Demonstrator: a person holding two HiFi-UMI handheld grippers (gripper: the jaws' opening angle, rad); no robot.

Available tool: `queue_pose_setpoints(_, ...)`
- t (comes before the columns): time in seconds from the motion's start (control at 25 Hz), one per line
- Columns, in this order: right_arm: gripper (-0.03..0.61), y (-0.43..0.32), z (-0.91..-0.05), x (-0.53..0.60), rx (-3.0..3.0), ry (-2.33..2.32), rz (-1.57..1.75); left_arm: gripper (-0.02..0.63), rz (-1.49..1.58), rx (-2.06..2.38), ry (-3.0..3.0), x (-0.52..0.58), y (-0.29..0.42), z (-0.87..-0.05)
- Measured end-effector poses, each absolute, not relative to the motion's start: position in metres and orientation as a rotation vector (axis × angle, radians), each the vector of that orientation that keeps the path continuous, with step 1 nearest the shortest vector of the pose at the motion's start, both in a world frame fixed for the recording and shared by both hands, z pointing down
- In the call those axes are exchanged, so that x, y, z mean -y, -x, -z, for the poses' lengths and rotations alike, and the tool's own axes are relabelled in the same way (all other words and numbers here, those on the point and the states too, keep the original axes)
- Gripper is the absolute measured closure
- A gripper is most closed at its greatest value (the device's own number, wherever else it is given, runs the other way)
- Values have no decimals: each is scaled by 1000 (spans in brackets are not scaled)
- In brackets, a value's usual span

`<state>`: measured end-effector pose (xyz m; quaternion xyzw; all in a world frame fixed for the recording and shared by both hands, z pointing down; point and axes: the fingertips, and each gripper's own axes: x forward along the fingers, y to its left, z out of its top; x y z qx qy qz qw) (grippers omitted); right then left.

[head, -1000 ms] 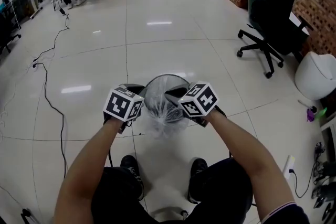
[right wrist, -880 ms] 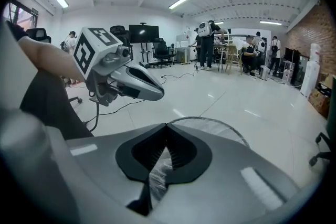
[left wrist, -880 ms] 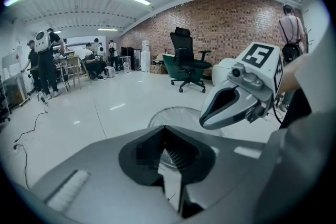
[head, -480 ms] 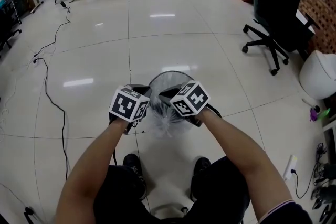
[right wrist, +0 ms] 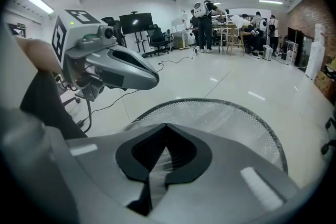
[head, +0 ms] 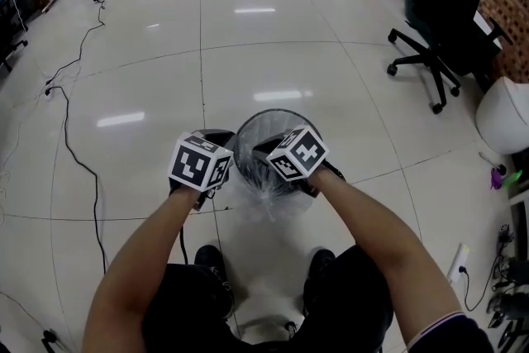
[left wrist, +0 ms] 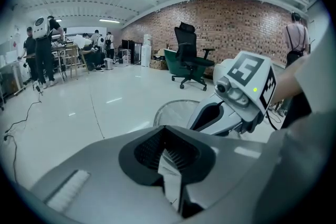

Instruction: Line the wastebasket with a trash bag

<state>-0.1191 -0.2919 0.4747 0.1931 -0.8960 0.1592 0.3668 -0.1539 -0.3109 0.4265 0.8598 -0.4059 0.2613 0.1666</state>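
A round black mesh wastebasket (head: 266,126) stands on the white tile floor in front of my feet. A clear trash bag (head: 266,193) hangs bunched over its near rim, stretched between both grippers. My left gripper (head: 221,146) is at the basket's near left rim, shut on a fold of the bag film (left wrist: 171,173). My right gripper (head: 266,153) is over the near right rim, shut on another fold of the film (right wrist: 156,178). From the right gripper view the basket's rim (right wrist: 231,108) lies just beyond the jaws. The bag's lower part is hidden behind my hands.
A black office chair (head: 446,21) stands at the far right, with a white rounded bin (head: 504,116) below it. A black cable (head: 76,146) runs across the floor on the left. My shoes (head: 211,260) are close to the basket. People and stools stand far back.
Both grippers have sunk with the bag toward the basket's near rim. The bag's film now drapes lower over that rim.
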Motion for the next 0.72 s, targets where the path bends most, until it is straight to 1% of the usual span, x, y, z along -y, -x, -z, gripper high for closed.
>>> queue_pose_setpoints(0.72,577,115,-527,333,2204,-543,-489,603,-694,1118,-2416,332,161,-448)
